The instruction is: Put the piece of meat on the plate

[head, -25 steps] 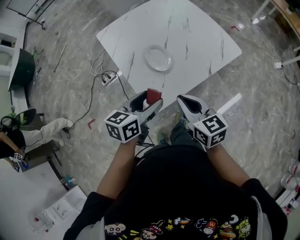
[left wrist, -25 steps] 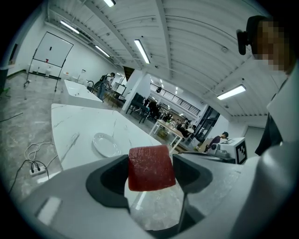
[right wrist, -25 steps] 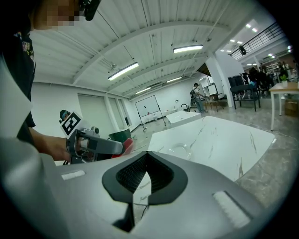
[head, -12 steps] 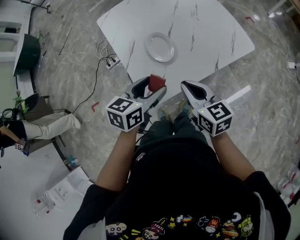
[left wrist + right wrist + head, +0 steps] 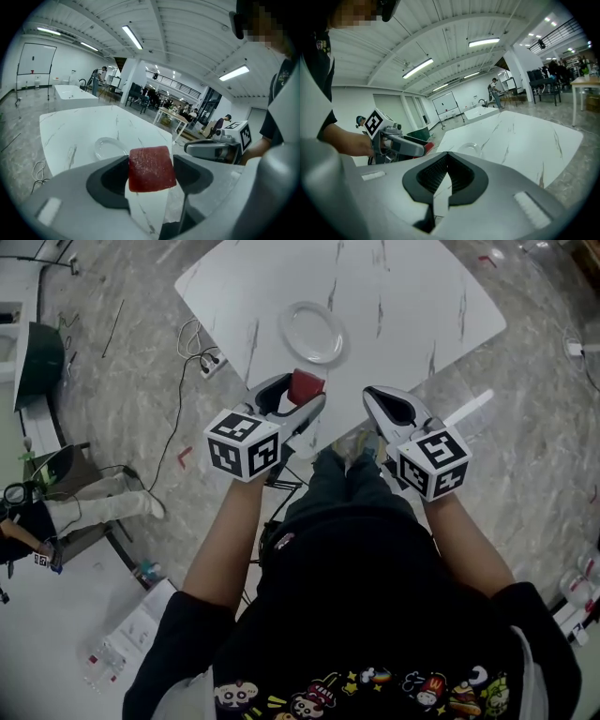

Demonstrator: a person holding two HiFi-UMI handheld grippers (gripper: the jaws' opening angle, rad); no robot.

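Note:
A dark red, square piece of meat (image 5: 151, 168) is clamped between the jaws of my left gripper (image 5: 298, 395), which is shut on it; from the head view the meat (image 5: 305, 386) hangs over the near edge of the white marble table (image 5: 403, 296). A clear glass plate (image 5: 311, 332) lies on the table beyond it, also visible as the plate (image 5: 108, 147) in the left gripper view and as the plate (image 5: 471, 148) in the right gripper view. My right gripper (image 5: 386, 405) is held beside the left one, shut with nothing between its jaws.
A power strip with cables (image 5: 208, 359) lies on the marble floor left of the table. A seated person's legs (image 5: 94, 507) show at far left. Papers and bottles (image 5: 122, 652) lie on a white surface at lower left. Other tables and people stand far back.
Both grippers have moved forward toward the table; the meat now hangs over its near edge, closer to the plate. The left gripper still holds the meat.

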